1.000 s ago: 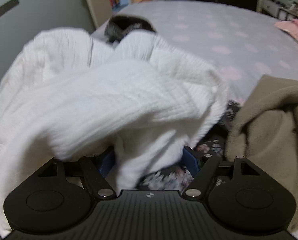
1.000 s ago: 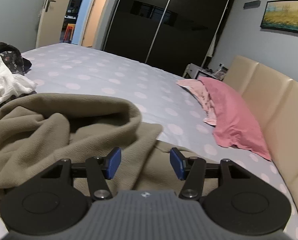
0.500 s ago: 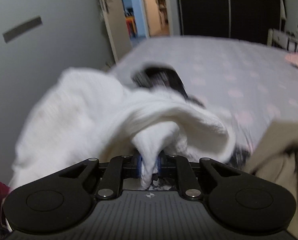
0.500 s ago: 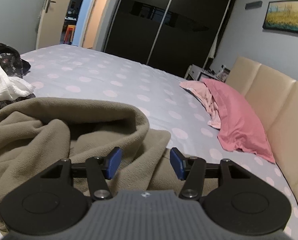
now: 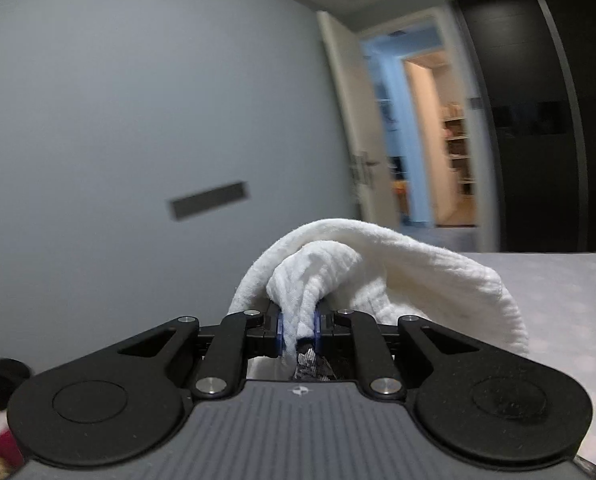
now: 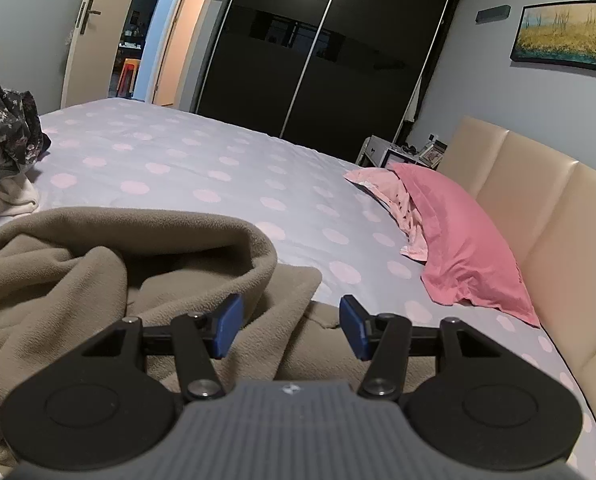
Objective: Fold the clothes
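above the bed (image 6: 186, 168), left gripper (image 5: 298, 330) pinches white garment (image 5: 377, 268)

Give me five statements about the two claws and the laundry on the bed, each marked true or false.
1. The left claw is shut on the white garment. True.
2. The right claw grips the tan fleece. False: its jaws stand open above the fleece, holding nothing.
3. A pink pillow lies near the beige headboard. True.
4. The bedsheet is plain white. False: it is pale lilac with pink dots.
5. The wardrobe doors are dark. True.
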`<state>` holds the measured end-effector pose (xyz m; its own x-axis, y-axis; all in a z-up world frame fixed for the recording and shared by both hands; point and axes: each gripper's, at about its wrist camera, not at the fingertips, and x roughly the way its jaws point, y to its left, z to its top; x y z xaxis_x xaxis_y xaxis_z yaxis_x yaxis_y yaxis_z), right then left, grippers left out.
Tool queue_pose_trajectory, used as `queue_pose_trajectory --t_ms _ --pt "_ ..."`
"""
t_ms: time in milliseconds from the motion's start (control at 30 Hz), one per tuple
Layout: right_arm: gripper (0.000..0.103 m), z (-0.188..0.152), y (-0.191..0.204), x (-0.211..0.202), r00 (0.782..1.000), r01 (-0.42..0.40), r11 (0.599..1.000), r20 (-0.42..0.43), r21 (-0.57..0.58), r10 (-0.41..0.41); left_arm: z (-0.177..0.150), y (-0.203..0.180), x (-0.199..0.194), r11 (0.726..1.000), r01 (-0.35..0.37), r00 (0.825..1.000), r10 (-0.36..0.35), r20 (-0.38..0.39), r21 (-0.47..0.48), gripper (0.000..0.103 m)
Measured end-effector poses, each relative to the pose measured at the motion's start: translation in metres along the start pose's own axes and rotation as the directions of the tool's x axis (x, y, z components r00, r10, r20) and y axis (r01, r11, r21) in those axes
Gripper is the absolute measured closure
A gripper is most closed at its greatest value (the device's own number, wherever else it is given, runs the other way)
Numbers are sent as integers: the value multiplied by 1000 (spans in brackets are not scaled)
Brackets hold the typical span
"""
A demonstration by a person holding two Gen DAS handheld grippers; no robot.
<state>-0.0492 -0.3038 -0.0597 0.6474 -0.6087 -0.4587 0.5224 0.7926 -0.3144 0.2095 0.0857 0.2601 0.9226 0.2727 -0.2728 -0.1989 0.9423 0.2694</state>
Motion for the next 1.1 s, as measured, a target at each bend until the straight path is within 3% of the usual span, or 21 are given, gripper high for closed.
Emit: queue_pose_trajectory --t_ms 67,233,333,433,533,567,633,700,800,933,1033,1100 --pt "46 0 -1 1 1000 1 1000 -3 0 -1 10 12 1 999 -51 999 51 -4 19 91" --pt "46 1 2 6 1000 -8 1000 -14 2 8 -40 -3 33 998 31 986 -22 -164 52 89" --pt "46 1 4 5 1000 -12 1000 -14 0 12 -80 -13 40 994 84 964 -65 -259 63 86" --pt "46 -1 3 4 1000 -10 1000 -16 -1 10 -103 -18 48 983 169 927 -132 -350 77 82" --pt "46 -3 1 6 999 -5 1000 -32 12 5 -110 -21 40 961 250 906 -188 -378 121 60" --pt "46 -3 0 7 999 -6 1000 -37 20 6 -109 -22 34 953 275 898 -206 -389 130 48" --pt "46 -3 -1 7 999 -13 999 -41 38 14 -100 -21 33 943 311 877 -236 -418 121 44" --pt "46 -3 -1 5 999 -20 999 -39 41 21 -91 -17 30 934 346 860 -277 -429 92 43" --pt "46 -2 3 2 999 -34 999 -27 24 35 -82 -14 12 921 380 866 -319 -386 90 40" --pt "46 -2 3 2 998 -56 998 -30 27 57 -78 -37 -7 893 436 870 -386 -307 113 36" --pt "46 -2 -1 4 996 -73 996 -43 58 75 -90 -63 -31 835 532 826 -473 -306 143 36" --pt "46 -3 -4 4 995 -83 994 -49 76 86 -103 -85 -42 788 596 785 -531 -318 154 34"
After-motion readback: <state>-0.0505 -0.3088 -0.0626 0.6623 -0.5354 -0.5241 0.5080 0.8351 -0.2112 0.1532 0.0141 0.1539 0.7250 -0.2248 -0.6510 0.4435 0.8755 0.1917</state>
